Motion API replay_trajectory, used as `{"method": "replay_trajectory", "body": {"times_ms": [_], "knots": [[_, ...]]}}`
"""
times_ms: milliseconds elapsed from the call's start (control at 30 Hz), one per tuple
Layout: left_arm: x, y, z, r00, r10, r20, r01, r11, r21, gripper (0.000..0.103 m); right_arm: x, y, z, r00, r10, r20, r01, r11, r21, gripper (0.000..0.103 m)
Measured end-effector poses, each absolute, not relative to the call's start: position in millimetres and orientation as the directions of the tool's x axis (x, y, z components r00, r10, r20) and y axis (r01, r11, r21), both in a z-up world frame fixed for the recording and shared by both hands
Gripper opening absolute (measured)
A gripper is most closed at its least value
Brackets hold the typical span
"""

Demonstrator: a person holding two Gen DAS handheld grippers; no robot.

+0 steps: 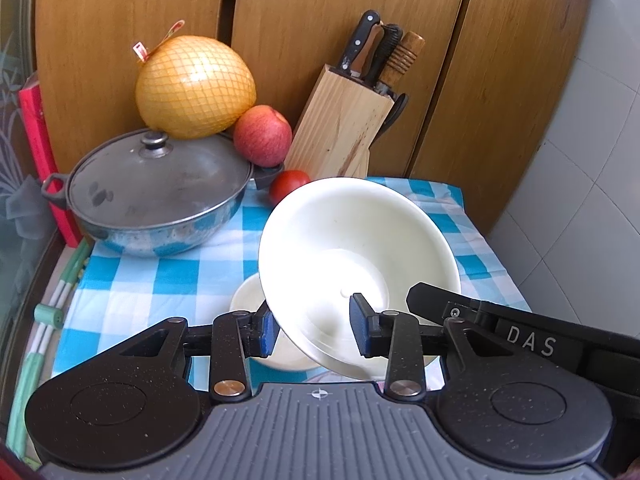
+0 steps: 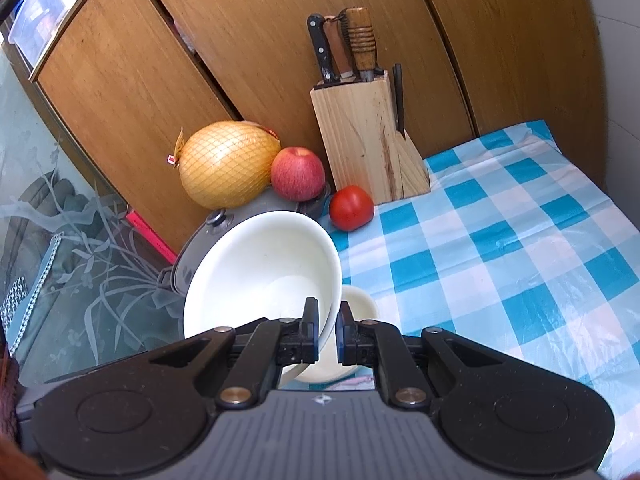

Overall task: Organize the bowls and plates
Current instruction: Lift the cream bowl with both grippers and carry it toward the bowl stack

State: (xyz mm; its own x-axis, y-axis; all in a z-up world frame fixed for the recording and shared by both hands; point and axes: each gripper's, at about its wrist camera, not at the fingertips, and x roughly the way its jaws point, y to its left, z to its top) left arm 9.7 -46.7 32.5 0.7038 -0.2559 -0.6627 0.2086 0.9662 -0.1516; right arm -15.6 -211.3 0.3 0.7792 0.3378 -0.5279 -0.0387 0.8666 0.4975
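Right wrist view: the right gripper (image 2: 328, 330) is squeezed tight on the rim of a big white bowl (image 2: 260, 268), which tips up in the air over a small white bowl (image 2: 360, 304) on the blue checked cloth (image 2: 500, 260). From the left wrist view, the left gripper (image 1: 314, 330) has its jaws apart around the big bowl's low edge; I cannot tell if its pads (image 1: 270, 330) press on it. Past the bowls sit a red tomato (image 2: 351, 207), a wooden knife block (image 2: 368, 140), and a grey pot with a lid (image 1: 156, 192) with an apple (image 1: 262, 134) and a netted yellow fruit (image 1: 196, 86) on it.
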Motion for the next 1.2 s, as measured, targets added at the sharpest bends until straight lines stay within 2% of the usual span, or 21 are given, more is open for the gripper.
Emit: {"method": "replay_trajectory", "body": {"times_ms": [1200], "knots": [[-18.0,-25.1,14.3,0.669,-0.244,-0.702,0.18,0.97,-0.166,0.043,-35.2,-184.3,-13.3,0.732,0.35,-0.584,-0.07,0.892,0.447,0.012]]}}
